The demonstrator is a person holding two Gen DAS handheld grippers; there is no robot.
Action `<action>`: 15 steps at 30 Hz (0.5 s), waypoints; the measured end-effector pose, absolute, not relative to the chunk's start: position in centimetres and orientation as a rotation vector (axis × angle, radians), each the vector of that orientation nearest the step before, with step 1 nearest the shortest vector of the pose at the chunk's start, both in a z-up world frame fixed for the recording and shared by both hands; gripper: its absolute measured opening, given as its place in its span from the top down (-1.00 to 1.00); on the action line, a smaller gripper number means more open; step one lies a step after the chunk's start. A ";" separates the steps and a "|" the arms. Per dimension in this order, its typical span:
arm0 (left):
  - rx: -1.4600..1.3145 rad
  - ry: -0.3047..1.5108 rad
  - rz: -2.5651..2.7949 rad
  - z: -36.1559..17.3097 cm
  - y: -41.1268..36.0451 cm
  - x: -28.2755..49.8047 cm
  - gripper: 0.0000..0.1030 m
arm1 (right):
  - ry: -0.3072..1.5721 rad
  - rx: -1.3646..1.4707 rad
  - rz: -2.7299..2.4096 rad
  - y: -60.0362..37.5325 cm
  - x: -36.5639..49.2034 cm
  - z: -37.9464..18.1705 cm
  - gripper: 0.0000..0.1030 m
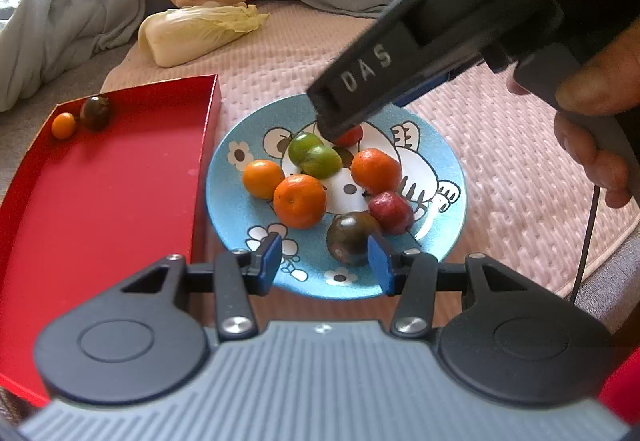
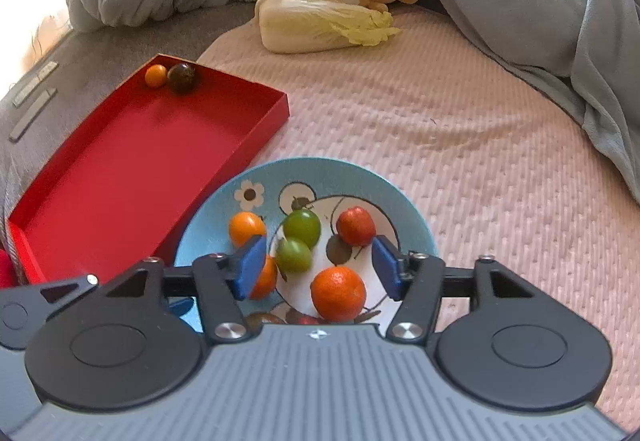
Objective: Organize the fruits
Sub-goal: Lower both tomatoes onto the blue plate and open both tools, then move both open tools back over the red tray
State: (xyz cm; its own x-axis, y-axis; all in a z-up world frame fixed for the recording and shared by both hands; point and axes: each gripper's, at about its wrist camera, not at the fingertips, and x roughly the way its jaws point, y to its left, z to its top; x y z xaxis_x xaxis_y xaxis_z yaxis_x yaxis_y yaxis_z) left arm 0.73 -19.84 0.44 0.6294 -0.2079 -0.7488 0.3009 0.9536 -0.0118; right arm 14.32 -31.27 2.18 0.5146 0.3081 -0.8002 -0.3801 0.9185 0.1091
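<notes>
**Over the blue plate, two open grippers pick a fruit**

Over the blue plate (image 2: 416, 217), the right gripper (image 2: 320, 267) hangs with its jaws wide apart and nothing between them. Two green fruits (image 2: 302, 227) and an orange mandarin (image 2: 338, 293) sit on the plate in the gap it looks through. A small red fruit (image 2: 355, 226) lies on the far side of the plate, just ahead of the right blue pad. It looks like the right gripper's nearest pick.

At the near edge of the plate, the left gripper (image 1: 324, 261) is also wide open and holds nothing. A dark fruit (image 1: 352, 237) sits just ahead of its right pad, so this one seems closest for the left side. All the fruits are round, so no side is longer.

Left of the plate, touching its edge, lies the red box (image 2: 120, 169). A small orange fruit (image 2: 155, 75) and a dark fruit already rest in its far corner. The picked fruit probably has to go left from the plate into that box.
</notes>
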 end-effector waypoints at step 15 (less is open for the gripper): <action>0.097 0.811 -0.289 1.5 -19.4 0.3 0.02 | 0.901 -0.069 0.423 -30.6 14.6 2.9 -0.44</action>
State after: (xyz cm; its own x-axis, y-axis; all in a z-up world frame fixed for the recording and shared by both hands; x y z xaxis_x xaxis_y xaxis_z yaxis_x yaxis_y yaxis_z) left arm 0.26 -19.41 1.52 0.6520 -0.2175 -0.7264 0.2916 0.9562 -0.0246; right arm 14.57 -30.57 2.89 0.5447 0.3275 -0.7720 -0.3846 0.9156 0.1170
